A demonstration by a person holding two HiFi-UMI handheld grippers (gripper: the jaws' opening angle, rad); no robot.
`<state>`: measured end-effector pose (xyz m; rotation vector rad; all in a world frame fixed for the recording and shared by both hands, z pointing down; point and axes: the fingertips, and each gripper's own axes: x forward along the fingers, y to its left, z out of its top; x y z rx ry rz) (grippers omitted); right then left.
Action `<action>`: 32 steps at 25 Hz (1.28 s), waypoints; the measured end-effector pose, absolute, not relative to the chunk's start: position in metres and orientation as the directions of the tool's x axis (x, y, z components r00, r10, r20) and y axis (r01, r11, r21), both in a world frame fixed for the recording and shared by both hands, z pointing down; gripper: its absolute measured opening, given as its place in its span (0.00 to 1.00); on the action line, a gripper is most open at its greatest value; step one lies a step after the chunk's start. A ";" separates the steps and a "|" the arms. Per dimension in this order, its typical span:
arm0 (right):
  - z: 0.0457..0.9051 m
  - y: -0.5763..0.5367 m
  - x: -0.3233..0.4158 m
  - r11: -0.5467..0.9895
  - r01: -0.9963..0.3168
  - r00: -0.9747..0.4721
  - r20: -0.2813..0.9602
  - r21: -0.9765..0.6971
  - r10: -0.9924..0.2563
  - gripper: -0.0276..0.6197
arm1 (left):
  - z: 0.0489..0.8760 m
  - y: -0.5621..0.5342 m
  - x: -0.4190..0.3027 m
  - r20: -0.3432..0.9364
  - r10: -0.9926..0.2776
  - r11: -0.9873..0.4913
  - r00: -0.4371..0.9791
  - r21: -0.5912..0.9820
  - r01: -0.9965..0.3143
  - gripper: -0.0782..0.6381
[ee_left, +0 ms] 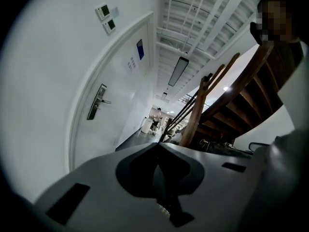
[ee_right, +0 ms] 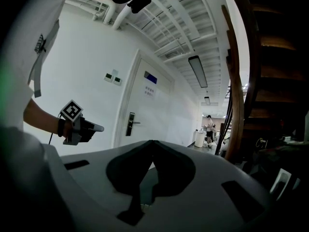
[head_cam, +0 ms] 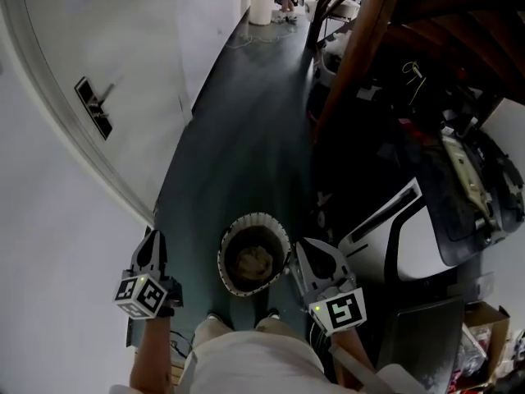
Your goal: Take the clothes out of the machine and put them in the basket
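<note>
In the head view a round basket with a white rim (head_cam: 246, 218) stands on the dark floor just ahead of my feet. A brownish bundle of clothes (head_cam: 253, 261) lies inside it. My left gripper (head_cam: 152, 236) is held to the basket's left, shut and empty. My right gripper (head_cam: 301, 245) is close by the basket's right rim, also shut with nothing in it. Both point level down the corridor. The left gripper (ee_left: 157, 146) and the right gripper (ee_right: 152, 142) show their tips pressed together in their own views. The left gripper (ee_right: 85, 128) also appears in the right gripper view.
A white door with a lever handle (head_cam: 95, 106) lines the left wall. A wooden staircase (head_cam: 362, 48) rises on the right above a white and black appliance (head_cam: 410, 236) and clutter. Far down the corridor stand a white bin (head_cam: 261, 6) and a person (ee_left: 157, 116).
</note>
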<state>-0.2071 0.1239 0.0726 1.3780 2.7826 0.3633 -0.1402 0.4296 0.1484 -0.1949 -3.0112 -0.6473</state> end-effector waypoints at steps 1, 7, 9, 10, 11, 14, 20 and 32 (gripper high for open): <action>0.069 0.119 -0.207 0.594 0.775 -0.621 0.080 0.216 0.780 0.06 | 0.139 0.432 -0.134 0.064 0.122 0.904 -0.991 0.405 0.137 0.13; 0.051 0.087 -0.203 0.658 0.719 -0.681 0.035 0.224 0.731 0.06 | 0.086 0.436 -0.102 -0.013 0.180 0.900 -0.983 0.406 0.160 0.13; 0.050 0.076 -0.200 0.679 0.701 -0.700 0.031 0.218 0.713 0.06 | 0.080 0.432 -0.094 -0.021 0.184 0.900 -0.983 0.405 0.159 0.13; 0.051 0.073 -0.198 0.683 0.697 -0.705 0.031 0.218 0.709 0.06 | 0.078 0.432 -0.090 -0.023 0.184 0.901 -0.983 0.404 0.159 0.13; 0.052 0.071 -0.196 0.685 0.694 -0.708 0.034 0.220 0.706 0.06 | 0.076 0.431 -0.087 -0.027 0.182 0.902 -0.983 0.402 0.156 0.13; 0.052 0.069 -0.191 0.683 0.694 -0.707 0.038 0.227 0.706 0.06 | 0.075 0.428 -0.082 -0.050 0.173 0.910 -0.984 0.391 0.141 0.13; 0.054 0.081 -0.181 0.672 0.709 -0.696 0.064 0.215 0.715 0.06 | 0.076 0.419 -0.088 -0.061 0.136 0.910 -0.989 0.402 0.100 0.13; 0.041 0.105 -0.169 0.624 0.739 -0.657 0.065 0.254 0.751 0.06 | 0.067 0.408 -0.085 -0.081 0.104 0.910 -0.991 0.410 0.062 0.13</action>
